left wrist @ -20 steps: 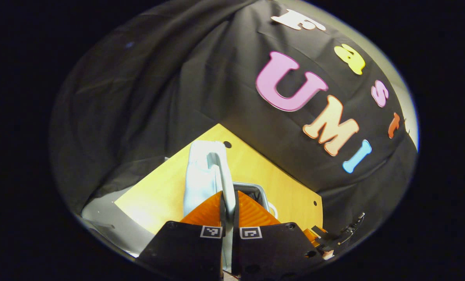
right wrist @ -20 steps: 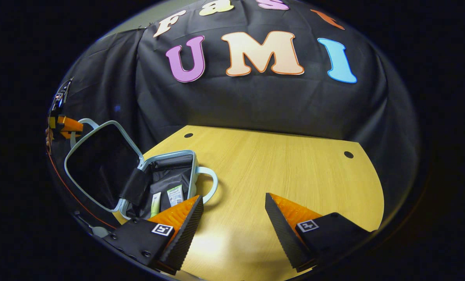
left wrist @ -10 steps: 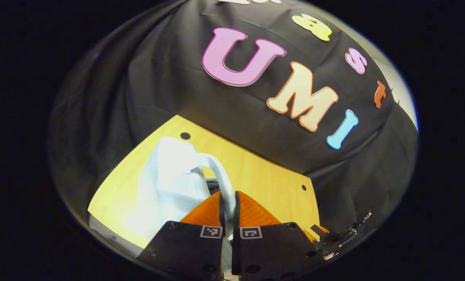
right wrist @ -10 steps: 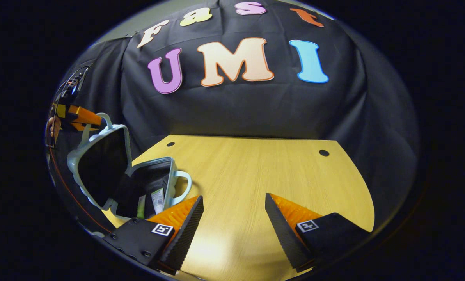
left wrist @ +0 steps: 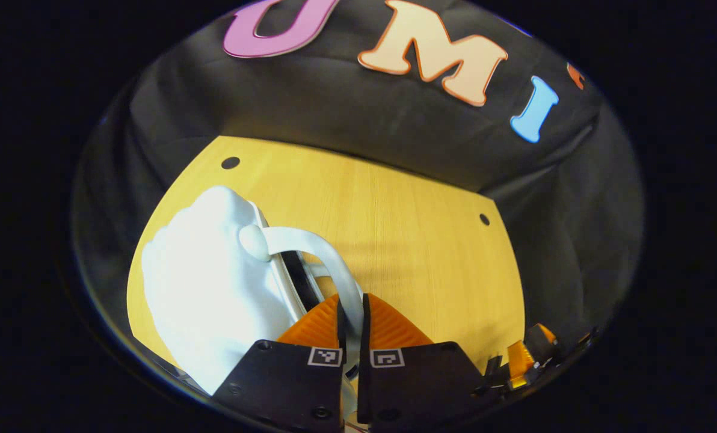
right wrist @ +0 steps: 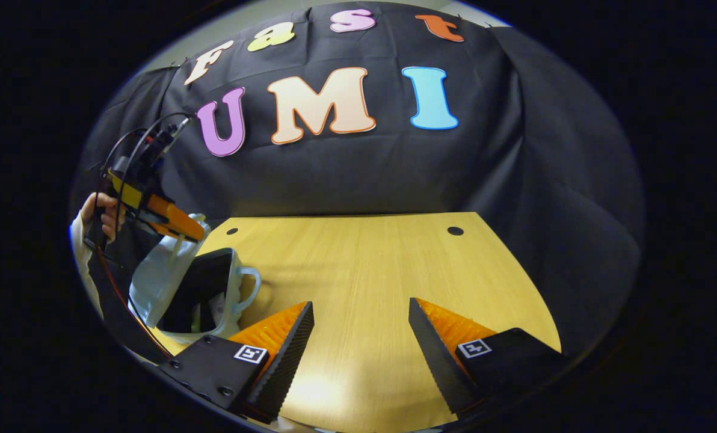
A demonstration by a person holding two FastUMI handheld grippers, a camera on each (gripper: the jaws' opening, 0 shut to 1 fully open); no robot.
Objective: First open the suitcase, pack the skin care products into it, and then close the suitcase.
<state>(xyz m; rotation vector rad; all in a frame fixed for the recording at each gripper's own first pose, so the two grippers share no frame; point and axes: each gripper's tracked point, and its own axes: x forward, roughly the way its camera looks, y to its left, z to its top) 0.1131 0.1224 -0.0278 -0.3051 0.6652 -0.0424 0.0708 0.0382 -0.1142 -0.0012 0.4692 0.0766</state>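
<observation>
Suitcase (right wrist: 178, 288) stands at the left edge of the table (right wrist: 382, 276), near the front left corner, as the right gripper view shows it. Its lid (left wrist: 208, 294) is tilted well down over the base, with a wedge-shaped gap still open on the side facing the right gripper. Through that gap a few skin care products (right wrist: 214, 310) show inside the base; their number cannot be told.

Left gripper (left wrist: 351, 313) has its fingers together, clamped on the lid handle (left wrist: 316, 252), a pale curved loop. In the right gripper view the same gripper sits at the top of the lid, with a hand (right wrist: 103, 216) behind it. A second handle (right wrist: 247, 288), on the base, juts toward the middle of the table.

Right gripper (right wrist: 361, 328) has its fingers wide apart, with nothing between them, above bare table near the front edge and well apart from the suitcase.

Assessment: opening appears done, and packing appears done, since no product lies out on the table. Closing is in hand and not complete. Remaining: bring the lid fully onto the base and release the handle. Whether a zip or latch must be fastened cannot be told.
</observation>
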